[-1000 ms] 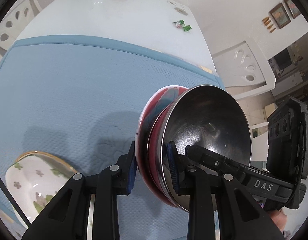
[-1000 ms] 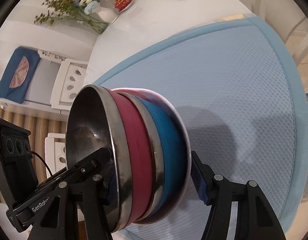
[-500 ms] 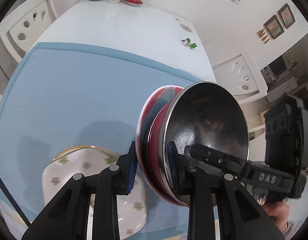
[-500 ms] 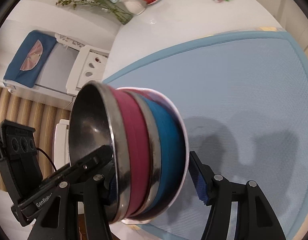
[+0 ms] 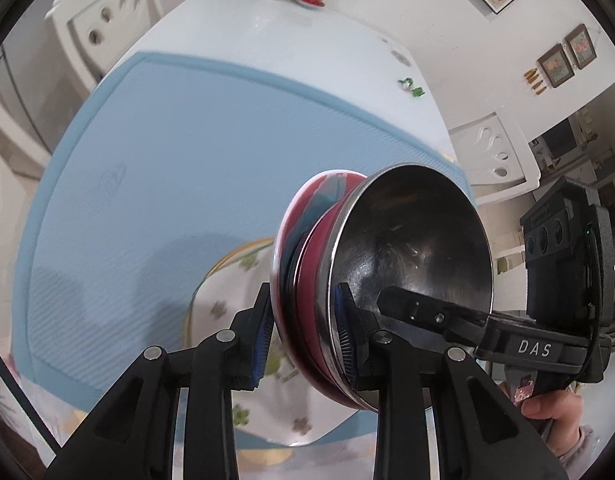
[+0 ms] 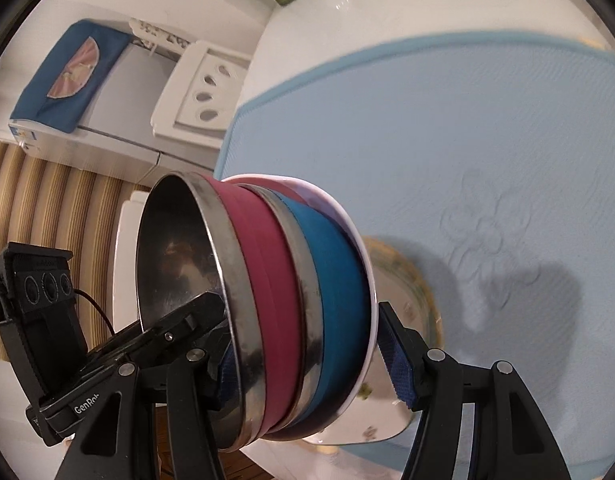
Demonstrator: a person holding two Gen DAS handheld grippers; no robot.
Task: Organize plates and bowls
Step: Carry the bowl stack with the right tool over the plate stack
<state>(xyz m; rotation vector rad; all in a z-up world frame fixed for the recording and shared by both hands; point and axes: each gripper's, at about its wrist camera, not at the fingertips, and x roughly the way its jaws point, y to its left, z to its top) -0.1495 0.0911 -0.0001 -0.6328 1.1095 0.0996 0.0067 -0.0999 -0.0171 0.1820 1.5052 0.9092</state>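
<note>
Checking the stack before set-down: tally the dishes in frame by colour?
Maroon bowl: 1
Blue bowl: 1
White plate under the bowls: 1
White floral dish on the mat: 1
Total: 4

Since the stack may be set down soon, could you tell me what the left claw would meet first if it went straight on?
Probably the floral plate lying on the blue mat just beyond the left claw; depth is hard to judge.

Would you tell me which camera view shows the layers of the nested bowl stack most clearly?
The right wrist view: the bowl stack is seen side-on, with steel, maroon, steel, blue and white layers distinct. The left wrist view mostly shows the top steel bowl's inside, with the lower layers only slivers.
</note>
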